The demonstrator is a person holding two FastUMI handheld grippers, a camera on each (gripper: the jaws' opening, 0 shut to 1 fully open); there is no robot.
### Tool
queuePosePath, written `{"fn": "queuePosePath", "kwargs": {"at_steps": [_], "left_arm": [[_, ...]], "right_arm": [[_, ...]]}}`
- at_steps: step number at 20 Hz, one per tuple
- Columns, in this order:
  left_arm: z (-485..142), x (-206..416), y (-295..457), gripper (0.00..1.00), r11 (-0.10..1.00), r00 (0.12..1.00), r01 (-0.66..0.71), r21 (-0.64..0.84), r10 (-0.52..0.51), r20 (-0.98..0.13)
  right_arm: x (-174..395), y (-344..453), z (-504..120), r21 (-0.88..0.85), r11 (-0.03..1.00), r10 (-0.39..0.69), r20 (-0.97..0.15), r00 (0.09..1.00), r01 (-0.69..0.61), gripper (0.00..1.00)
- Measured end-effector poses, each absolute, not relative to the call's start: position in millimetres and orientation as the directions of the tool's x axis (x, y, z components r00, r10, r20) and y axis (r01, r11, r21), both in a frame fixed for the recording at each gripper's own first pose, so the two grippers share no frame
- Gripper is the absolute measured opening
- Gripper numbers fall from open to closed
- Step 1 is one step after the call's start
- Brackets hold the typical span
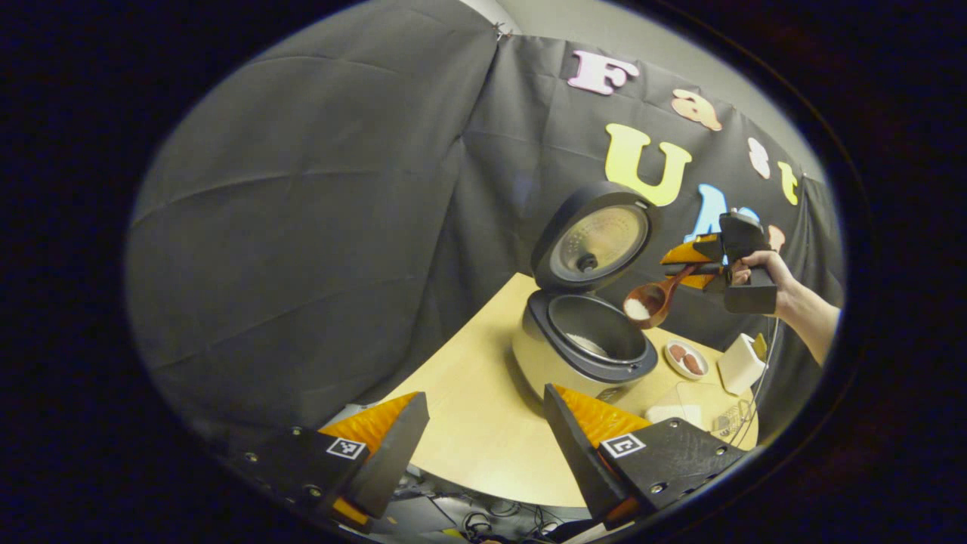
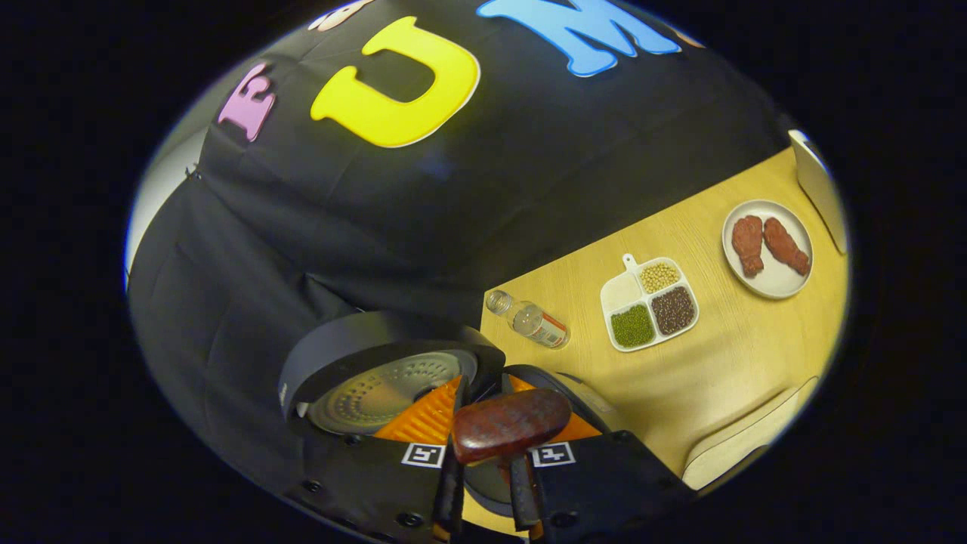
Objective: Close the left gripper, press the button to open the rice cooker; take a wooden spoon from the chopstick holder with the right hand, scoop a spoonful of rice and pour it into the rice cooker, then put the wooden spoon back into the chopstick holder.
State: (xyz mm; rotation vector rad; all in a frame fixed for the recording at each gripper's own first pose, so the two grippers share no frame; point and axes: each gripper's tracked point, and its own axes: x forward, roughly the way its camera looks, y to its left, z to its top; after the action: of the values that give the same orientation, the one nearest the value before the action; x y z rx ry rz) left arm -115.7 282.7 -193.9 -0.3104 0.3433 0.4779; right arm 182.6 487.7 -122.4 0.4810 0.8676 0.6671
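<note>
1. Rice cooker (image 1: 582, 344) stands on the table (image 1: 468, 423) with its lid (image 1: 593, 238) raised.
2. Right gripper (image 1: 699, 264) clamps the wooden spoon (image 1: 653, 301) by its handle (white rice in the bowl), holding it above the cooker's rim.
3. Left gripper (image 1: 483, 446) hangs near the table edge, fingers spread, holding nothing.

Left gripper (image 1: 483, 446): held low, jaws spread wide apart, nothing gripped | Right gripper (image 1: 699, 264): raised high, carried by a hand (image 1: 759, 272) with forearm stretched out behind, fingers (image 2: 453, 423) clamped tight on a wooden spoon (image 1: 653, 298) handle
</note>
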Motion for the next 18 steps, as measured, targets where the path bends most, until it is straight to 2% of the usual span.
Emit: {"fn": "queuePosePath", "kwargs": {"at_steps": [4, 8, 15, 18], "left_arm": [[-209.0, -122.3, 286.6, 0.97, 0.825, 0.810, -0.526, -0.207, 0.412, -0.418], [-200.9, -127.1, 291.9, 0.97, 0.826, 0.806, -0.532, -0.184, 0.428, -0.408], [-206.3, -122.5, 288.8, 0.97, 0.830, 0.806, -0.527, -0.183, 0.420, -0.417], [-203.0, -122.7, 287.0, 0.97, 0.835, 0.812, -0.522, -0.175, 0.424, -0.401]], "right_arm": [[185.2, 496.2, -139.9, 0.484, 0.755, 0.655, -0.565, 0.501, -0.442, 0.27], [186.1, 505.8, -144.7, 0.440, 0.754, 0.654, -0.572, 0.494, -0.488, 0.27], [181.8, 523.8, -136.6, 0.283, 0.712, 0.669, -0.550, 0.499, -0.643, 0.27], [175.3, 528.2, -130.8, 0.286, 0.678, 0.705, -0.516, 0.487, -0.677, 0.27]]}}
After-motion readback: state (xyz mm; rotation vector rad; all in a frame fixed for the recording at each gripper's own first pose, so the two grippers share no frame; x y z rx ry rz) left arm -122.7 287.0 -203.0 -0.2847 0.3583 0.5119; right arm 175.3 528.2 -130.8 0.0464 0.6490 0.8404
